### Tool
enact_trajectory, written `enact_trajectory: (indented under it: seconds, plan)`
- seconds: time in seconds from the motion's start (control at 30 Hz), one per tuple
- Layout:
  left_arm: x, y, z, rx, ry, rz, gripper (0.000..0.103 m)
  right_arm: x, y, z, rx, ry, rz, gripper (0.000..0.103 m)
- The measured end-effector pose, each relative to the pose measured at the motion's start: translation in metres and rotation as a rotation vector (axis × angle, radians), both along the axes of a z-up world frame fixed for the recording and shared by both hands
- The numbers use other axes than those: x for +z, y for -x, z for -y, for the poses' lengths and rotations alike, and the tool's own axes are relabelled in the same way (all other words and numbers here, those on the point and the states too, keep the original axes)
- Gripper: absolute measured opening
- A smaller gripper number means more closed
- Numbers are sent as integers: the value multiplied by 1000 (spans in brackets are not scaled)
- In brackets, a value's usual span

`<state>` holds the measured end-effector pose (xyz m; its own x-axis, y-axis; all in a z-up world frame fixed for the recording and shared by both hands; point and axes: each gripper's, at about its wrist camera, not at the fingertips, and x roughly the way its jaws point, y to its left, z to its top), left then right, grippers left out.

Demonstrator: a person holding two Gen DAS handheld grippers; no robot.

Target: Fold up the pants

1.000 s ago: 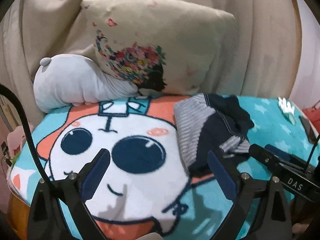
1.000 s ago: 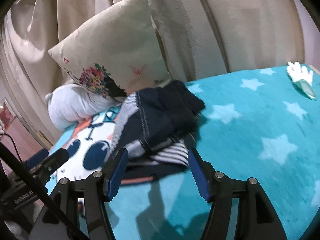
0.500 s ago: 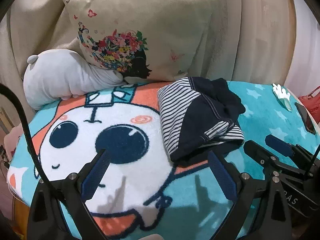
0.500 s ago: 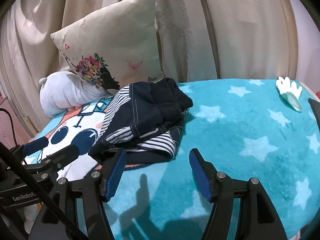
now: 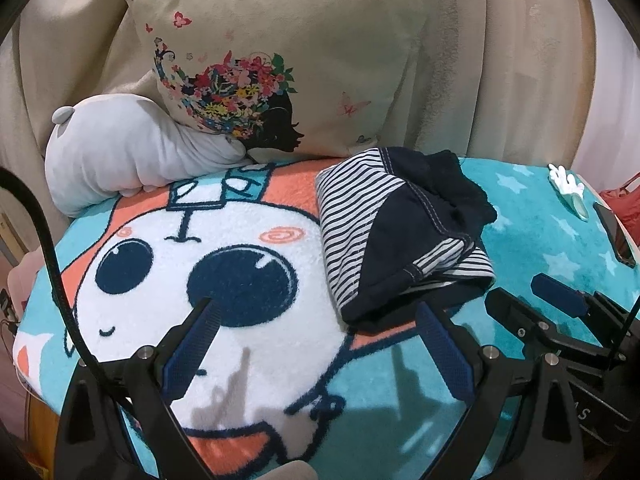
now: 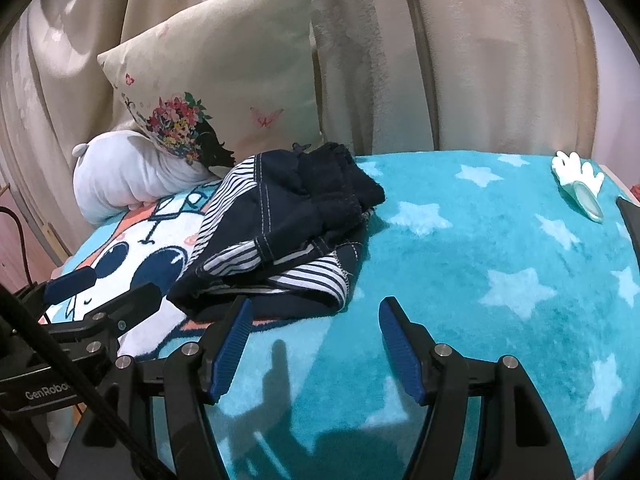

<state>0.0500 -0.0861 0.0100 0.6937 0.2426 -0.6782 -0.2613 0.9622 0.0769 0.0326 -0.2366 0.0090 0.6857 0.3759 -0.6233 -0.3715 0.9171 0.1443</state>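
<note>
Leaning pillow [image 5: 280, 64] behind pants [image 5: 400, 236]

bed under teal cartoon blanket [image 5: 248, 364]
on it: bundled navy-striped pants [image 5: 404, 232], floral cushion [image 5: 280, 60], grey plush pillow [image 5: 120, 160], white glove-shaped item [image 6: 580, 178] near far-right edge.

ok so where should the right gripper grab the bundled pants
Judging by its pose, the striped hem at the near edge of the pants, approached from the front. That loose edge faces the open right gripper and lifts slightly off the blanket.
</note>
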Motion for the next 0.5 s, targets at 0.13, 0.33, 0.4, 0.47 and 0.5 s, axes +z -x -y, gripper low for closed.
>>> enact_trajectory:
  seconds: [0.13,0.33,0.4,0.47,0.5]
  plan:
    - [-1,0,-2,1,2,1,97,-2,0,-2,2,6,-5,70]
    - [-3,0,-4,7,8,-2,97,-3,0,-4,0,16,-7,70]
    - [-3,0,-5,10,11,-2,97,-3,0,-5,-2,21,-7,70]
    - [-4,0,-6,12,14,-3,97,-4,0,-5,-4,27,-6,70]
    - [-5,0,-7,13,15,-5,97,-4,0,-6,-6,32,-5,70]
